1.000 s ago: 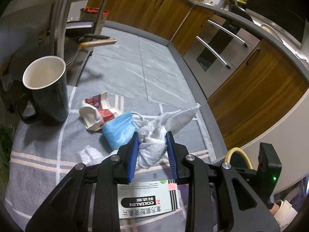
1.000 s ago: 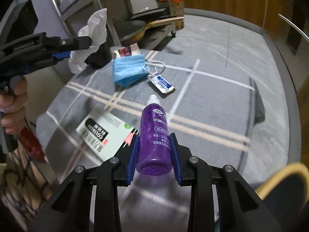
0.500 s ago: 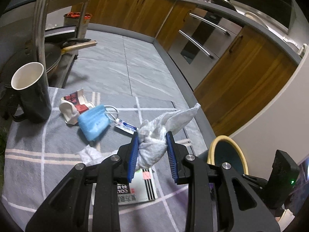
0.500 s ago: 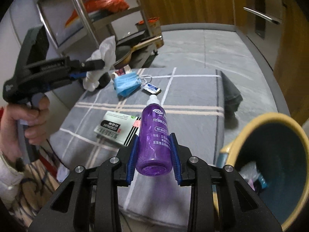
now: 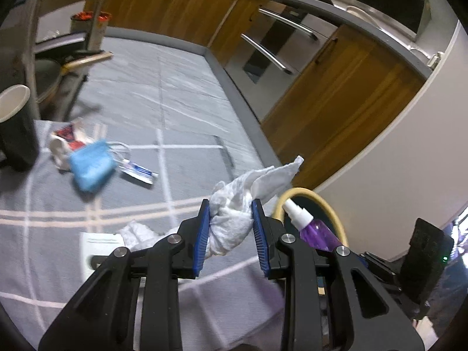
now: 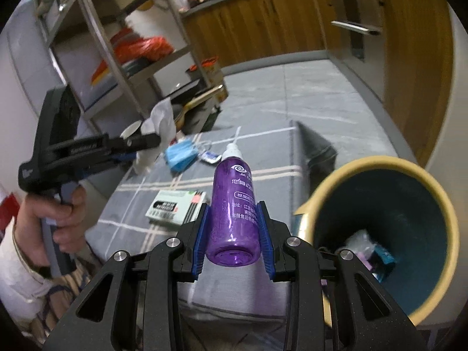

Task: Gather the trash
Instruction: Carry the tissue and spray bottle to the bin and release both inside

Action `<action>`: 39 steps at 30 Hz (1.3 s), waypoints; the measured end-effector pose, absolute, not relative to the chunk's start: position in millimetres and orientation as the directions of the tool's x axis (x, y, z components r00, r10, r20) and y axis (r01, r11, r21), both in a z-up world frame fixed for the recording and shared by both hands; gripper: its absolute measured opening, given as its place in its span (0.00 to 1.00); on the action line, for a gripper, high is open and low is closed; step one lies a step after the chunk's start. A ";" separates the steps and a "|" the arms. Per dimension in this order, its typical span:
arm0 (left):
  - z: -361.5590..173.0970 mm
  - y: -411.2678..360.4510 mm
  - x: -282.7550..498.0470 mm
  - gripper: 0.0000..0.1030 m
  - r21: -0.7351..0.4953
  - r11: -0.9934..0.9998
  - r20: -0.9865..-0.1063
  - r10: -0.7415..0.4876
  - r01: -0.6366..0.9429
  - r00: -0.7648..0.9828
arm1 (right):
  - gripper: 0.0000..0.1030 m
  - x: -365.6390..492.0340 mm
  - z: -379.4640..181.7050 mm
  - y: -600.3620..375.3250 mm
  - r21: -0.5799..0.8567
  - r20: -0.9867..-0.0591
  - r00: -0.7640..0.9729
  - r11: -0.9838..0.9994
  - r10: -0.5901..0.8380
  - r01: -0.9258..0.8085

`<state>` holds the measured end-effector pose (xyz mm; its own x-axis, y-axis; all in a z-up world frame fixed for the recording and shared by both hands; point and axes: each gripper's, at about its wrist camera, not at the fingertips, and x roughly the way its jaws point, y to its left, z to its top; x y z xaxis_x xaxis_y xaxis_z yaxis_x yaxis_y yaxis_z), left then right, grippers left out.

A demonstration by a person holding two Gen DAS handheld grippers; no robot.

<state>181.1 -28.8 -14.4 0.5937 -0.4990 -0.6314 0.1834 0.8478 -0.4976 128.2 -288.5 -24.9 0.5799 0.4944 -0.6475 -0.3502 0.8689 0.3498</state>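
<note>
My left gripper [image 5: 231, 231] is shut on a crumpled white tissue [image 5: 242, 201], held above the grey checked cloth [image 5: 44, 204]. My right gripper [image 6: 234, 231] is shut on a purple spray bottle [image 6: 235, 204], held beside a yellow-rimmed, dark blue bin [image 6: 409, 204] at the table's edge. The bin holds some trash. The bottle [image 5: 314, 231] and the bin rim [image 5: 327, 204] also show in the left wrist view. On the cloth lie a blue face mask [image 5: 90, 166], a small tube [image 5: 137, 172], a red and white wrapper [image 5: 65, 140], another tissue [image 5: 137, 232] and a white medicine box [image 6: 175, 207].
A black mug [image 5: 14, 125] stands at the cloth's left. A metal rack [image 6: 117, 44] with a pan [image 5: 84, 58] stands behind it. Wooden cabinets [image 5: 336, 93] and an oven line the far side of the grey tiled floor [image 5: 175, 87].
Both grippers have moved right toward the bin with their loads. The bin now fills the right of the right wrist view, and the bottle has come into the left wrist view.
</note>
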 end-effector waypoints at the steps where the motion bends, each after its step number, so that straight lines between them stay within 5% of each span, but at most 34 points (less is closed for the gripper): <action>1: -15.3 -35.7 182.3 0.27 -0.513 0.837 -0.626 -0.517 0.192 0.584 | 0.32 127.1 -24.4 -295.5 0.353 -0.644 0.589 0.873 0.488 -0.337; 20: -48.8 -197.0 199.7 0.27 -0.717 0.622 -0.525 -0.779 0.315 0.343 | 0.33 112.3 -47.4 -406.1 0.389 -0.691 0.655 0.921 0.305 -0.019; 27: -77.1 -208.2 211.6 0.29 -0.787 0.567 -0.492 -0.815 0.244 0.306 | 0.33 109.0 -52.1 -406.9 0.364 -0.717 0.636 0.931 0.283 -0.004; 29: -82.6 -208.3 212.9 0.34 -0.782 0.580 -0.509 -0.805 0.228 0.304 | 0.33 110.3 -53.4 -406.2 0.359 -0.725 0.630 0.933 0.280 -0.002; 33: -88.5 -200.1 210.8 0.59 -0.771 0.603 -0.533 -0.787 0.205 0.311 | 0.33 114.5 -57.5 -404.1 0.349 -0.742 0.612 0.937 0.274 0.004; 39: -76.3 -187.7 206.3 0.64 -0.762 0.606 -0.523 -0.785 0.231 0.333 | 0.33 120.4 -65.3 -396.3 0.322 -0.769 0.587 0.947 0.253 0.013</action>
<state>206.3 -187.7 -76.3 0.3332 -0.7846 -0.5228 0.2311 0.6055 -0.7615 120.4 -396.3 -65.3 0.5870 0.2532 -0.7689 0.0129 0.9468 0.3216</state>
